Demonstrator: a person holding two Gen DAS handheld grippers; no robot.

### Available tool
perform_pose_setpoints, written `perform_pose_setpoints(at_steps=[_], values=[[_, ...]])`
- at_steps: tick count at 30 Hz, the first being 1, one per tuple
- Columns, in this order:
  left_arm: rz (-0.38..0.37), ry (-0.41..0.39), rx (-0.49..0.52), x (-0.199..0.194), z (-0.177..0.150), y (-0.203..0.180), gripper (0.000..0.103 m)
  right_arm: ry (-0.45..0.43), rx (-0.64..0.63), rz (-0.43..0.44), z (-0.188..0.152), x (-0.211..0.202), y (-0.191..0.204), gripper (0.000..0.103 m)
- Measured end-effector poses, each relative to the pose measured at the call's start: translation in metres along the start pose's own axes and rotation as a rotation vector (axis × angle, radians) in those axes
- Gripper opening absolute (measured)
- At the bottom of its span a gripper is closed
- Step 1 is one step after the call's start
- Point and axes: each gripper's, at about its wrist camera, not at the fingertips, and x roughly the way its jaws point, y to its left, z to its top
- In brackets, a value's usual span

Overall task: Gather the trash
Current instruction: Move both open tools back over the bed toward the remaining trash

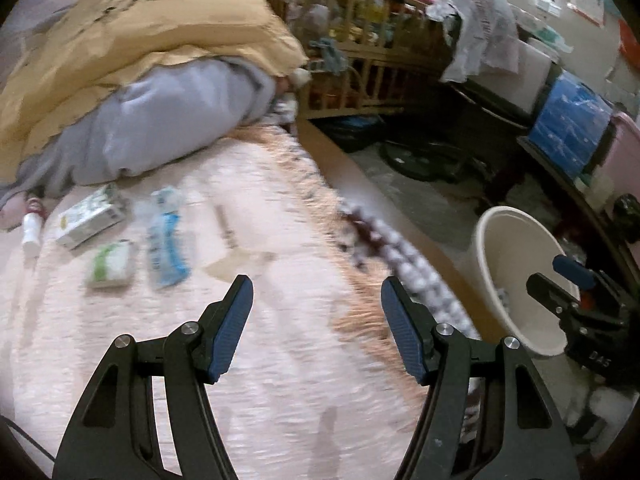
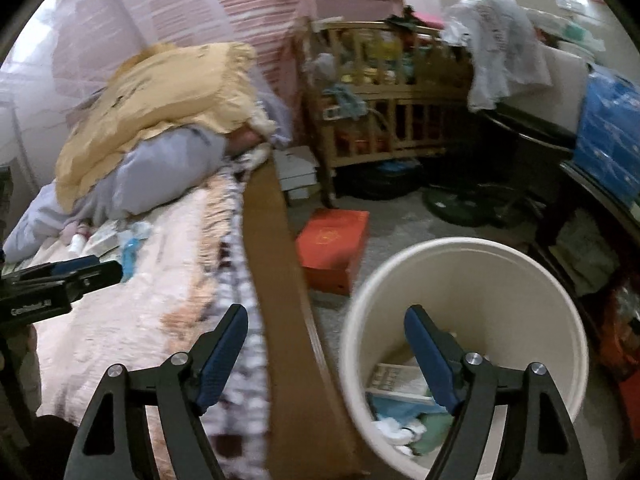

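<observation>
both grippers empty: left gripper [image 1: 317,330] has its jaws apart over the pink bedspread [image 1: 248,360], nothing between them; right gripper [image 2: 326,358] likewise wide, poised at the rim of the cream bin [image 2: 560,280], which stands on the floor beside the bed and already holds wrappers; step judged: between drops, heading for the next pickup; remaining trash on the bed: blue-white wrapper [image 1: 165,240], green-white packet [image 1: 112,263], small carton [image 1: 90,220], white bottle [image 1: 31,229]; next move calls for reaching to one item and closing squarely on it.
</observation>
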Motion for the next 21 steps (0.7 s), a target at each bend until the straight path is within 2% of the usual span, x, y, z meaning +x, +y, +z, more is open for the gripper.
perform_pose_setpoints(at_steps=[8, 14, 21], values=[[0.050, 0.016, -0.074, -0.004, -0.014, 0.055, 0.066, 0.048, -0.039, 0.127, 0.009, 0.020, 0.060, 0.079], [0.094, 0.051, -0.152, -0.003, -0.037, 0.113, 0.066, 0.116, -0.106, 0.222, 0.012, 0.043, 0.113, 0.079], [0.155, 0.082, -0.260, -0.001, -0.059, 0.185, 0.066, 0.173, -0.182, 0.272, 0.014, 0.075, 0.164, 0.079]])
